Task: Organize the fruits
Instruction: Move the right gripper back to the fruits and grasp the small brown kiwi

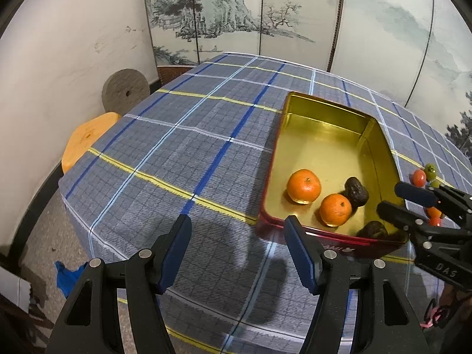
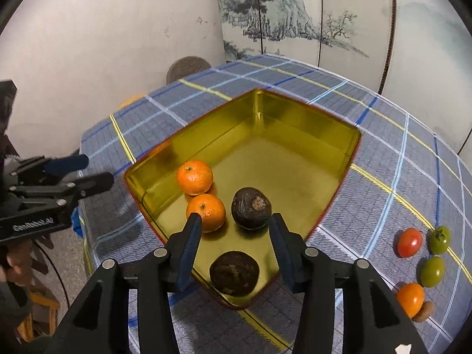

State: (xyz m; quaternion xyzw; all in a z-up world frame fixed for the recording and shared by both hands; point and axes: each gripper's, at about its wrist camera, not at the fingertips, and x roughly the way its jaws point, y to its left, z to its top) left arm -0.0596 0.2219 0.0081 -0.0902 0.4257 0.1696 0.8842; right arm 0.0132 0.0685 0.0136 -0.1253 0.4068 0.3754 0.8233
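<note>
A gold-lined tin (image 2: 295, 129) with red sides sits on the plaid cloth. Inside it lie two oranges (image 2: 194, 177) (image 2: 206, 212) and two dark wrinkled fruits (image 2: 250, 208) (image 2: 234, 277). My right gripper (image 2: 235, 219) hangs open over the tin's near corner. The nearer dark fruit rests on the tin floor below its fingers, untouched. On the cloth to the right lie a red tomato (image 2: 409, 242), two green fruits (image 2: 439, 239) (image 2: 432, 271), an orange (image 2: 410, 299) and a small brown fruit (image 2: 423, 311). My left gripper (image 1: 237, 219) is open and empty over the cloth, left of the tin (image 1: 324, 103).
The table's left edge drops off near an orange stool (image 1: 88, 138) and a grey round disc (image 1: 125, 91) against the wall. A painted folding screen (image 1: 236, 14) stands behind the table. Bare plaid cloth (image 1: 177, 147) stretches left of the tin.
</note>
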